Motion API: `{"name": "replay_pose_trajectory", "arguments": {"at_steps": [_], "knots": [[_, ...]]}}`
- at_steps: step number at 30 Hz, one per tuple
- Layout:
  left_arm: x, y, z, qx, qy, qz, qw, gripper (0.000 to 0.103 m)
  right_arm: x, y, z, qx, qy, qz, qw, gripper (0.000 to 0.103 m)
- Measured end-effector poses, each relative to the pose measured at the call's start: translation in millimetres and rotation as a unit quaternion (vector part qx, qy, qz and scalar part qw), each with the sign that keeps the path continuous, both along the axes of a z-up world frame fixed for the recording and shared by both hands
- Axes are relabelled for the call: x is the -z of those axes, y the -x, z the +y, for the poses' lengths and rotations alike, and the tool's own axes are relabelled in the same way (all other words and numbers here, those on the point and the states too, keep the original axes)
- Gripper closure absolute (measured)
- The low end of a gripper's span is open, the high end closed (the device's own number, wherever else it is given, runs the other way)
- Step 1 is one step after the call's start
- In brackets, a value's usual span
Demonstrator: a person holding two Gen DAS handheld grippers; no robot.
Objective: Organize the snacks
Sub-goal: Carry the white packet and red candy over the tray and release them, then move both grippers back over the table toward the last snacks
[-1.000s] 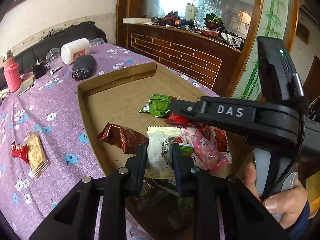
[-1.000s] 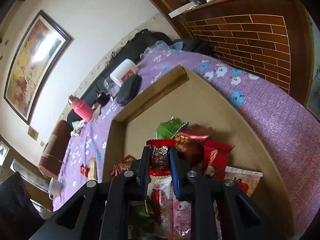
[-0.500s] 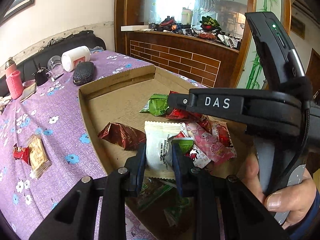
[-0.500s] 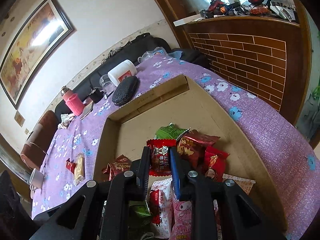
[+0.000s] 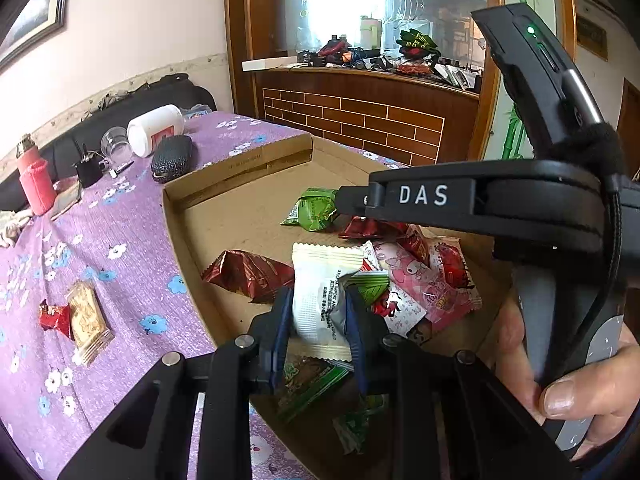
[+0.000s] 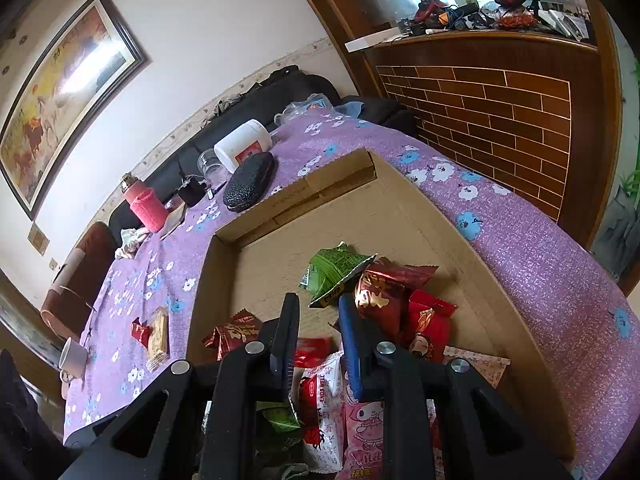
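One white snack pkt (image 5: 320, 300) between left gripper (image 5: 318, 326) fingers (image 5: 280, 320).

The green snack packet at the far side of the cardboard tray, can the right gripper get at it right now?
Probably yes. The right gripper is open and empty, and the green snack packet lies just ahead of its fingertips, uncovered on top, only its right edge touching a dark red packet.

Right tool (image 6: 318, 316) parted and empty above snack packets (image 6: 380, 300), inside cardboard tray (image 6: 304, 196), purple floral tablecloth (image 6: 532, 236)

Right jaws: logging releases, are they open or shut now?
Open. The right gripper shows a clear gap between its jaws, nothing held, above the cardboard tray.
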State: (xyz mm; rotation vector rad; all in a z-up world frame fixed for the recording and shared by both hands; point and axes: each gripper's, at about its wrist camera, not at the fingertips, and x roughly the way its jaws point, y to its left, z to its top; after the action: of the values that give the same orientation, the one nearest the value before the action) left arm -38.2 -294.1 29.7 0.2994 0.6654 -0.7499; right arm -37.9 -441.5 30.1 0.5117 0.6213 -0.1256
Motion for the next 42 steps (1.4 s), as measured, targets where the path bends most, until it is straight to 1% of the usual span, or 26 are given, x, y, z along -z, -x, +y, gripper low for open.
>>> {"name": "replay_pose_trajectory", "arguments": {"at_steps": [4, 6, 9, 14, 17, 18, 23, 25, 27, 29, 33, 42], "knots": [[-0.4, 0.9, -0.5, -0.001, -0.002, -0.004, 1.0000, 0.076, -0.4, 0.3, 0.5, 0.001, 0.003, 0.000, 1.000, 0.081], [-0.8, 1.4, -0.5, -0.003, -0.002, -0.006, 1.0000, 0.072, -0.4, 0.2, 0.5, 0.002, 0.004, 0.000, 1.000, 0.081], [-1.7, 0.6, 0.2, -0.003, -0.002, -0.010, 0.9999, 0.069, -0.7, 0.3, 0.5, 0.002, 0.005, 0.000, 1.000, 0.081], [-1.7, 1.5, -0.4, -0.004, -0.003, -0.016, 0.9999, 0.067, -1.3, 1.7, 0.8, 0.003, 0.007, -0.001, 1.000, 0.079], [-2.5, 2.6, 0.9, -0.004, -0.002, -0.021, 0.9998, 0.059, -1.4, 1.6, 0.7, 0.003, 0.007, -0.001, 1.000, 0.078], [-2.9, 3.1, 1.1, -0.004, -0.001, -0.023, 0.9997, 0.057, -1.4, 1.7, 0.6, 0.004, 0.007, -0.001, 1.000, 0.078], [-4.6, 3.5, 1.5, -0.007, 0.001, -0.028, 0.9996, 0.056, -2.6, 1.9, 1.4, 0.004, 0.008, -0.004, 1.000, 0.075], [-5.3, 3.5, 2.1, -0.009, 0.002, -0.030, 0.9995, 0.056, -3.6, 3.2, 1.2, 0.005, 0.008, -0.007, 1.000, 0.072], [-6.1, 4.2, 2.3, -0.010, 0.003, -0.032, 0.9994, 0.052, -4.6, 4.2, 1.3, 0.006, 0.009, -0.011, 1.000, 0.070], [-7.1, 5.4, 2.5, -0.012, 0.003, -0.038, 0.9992, 0.051, -6.1, 5.6, 1.2, 0.008, 0.012, -0.015, 1.000, 0.070], [-6.6, 7.2, 1.2, -0.015, -0.002, -0.045, 0.9989, 0.050, -8.1, 8.0, 0.7, 0.011, 0.012, -0.022, 1.000, 0.068], [-5.7, 9.4, -0.5, -0.017, -0.009, -0.054, 0.9984, 0.049, -8.4, 9.2, 1.3, 0.014, 0.014, -0.022, 1.000, 0.061]]}}
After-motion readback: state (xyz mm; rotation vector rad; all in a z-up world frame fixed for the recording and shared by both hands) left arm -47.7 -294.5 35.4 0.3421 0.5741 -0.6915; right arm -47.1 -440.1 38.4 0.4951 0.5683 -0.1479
